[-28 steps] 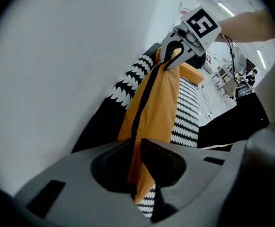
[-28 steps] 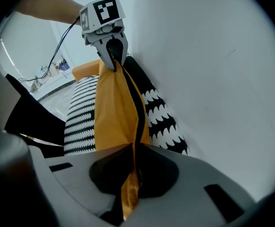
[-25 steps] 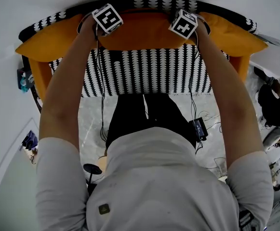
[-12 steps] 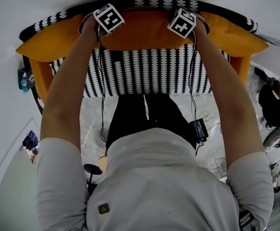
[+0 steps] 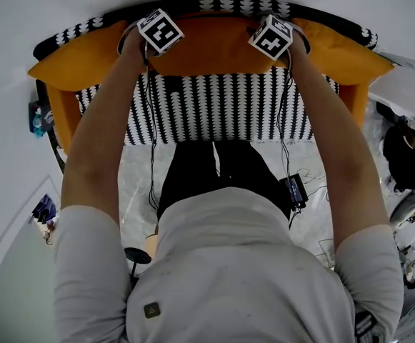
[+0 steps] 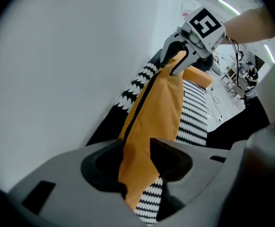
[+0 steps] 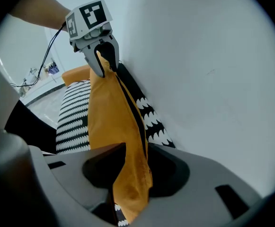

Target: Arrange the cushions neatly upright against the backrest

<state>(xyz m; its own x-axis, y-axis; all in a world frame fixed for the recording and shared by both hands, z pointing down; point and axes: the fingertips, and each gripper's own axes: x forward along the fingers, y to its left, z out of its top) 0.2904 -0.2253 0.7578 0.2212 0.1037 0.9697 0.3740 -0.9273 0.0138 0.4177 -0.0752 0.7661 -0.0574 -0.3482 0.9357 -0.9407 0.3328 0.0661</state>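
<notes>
The middle orange cushion (image 5: pixel 207 45) stands upright against the backrest (image 5: pixel 228 3) of the black-and-white patterned sofa (image 5: pixel 214 109), midway along its rear edge. A left cushion (image 5: pixel 75 63) and a right cushion (image 5: pixel 343 48) flank it at the sofa's rear corners. The left tool (image 6: pixel 136 164) and right tool (image 7: pixel 130 174) point steeply down at the middle cushion's top edge. Both tools' jaws have just been opening and now stand moderately wide, with the cushion's top seam lying loose between them, unpinched.

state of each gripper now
Left hand-held gripper: open, just been opening, orange cushion edge between jaws.
Right hand-held gripper: open, just been opening, orange cushion between jaws.
</notes>
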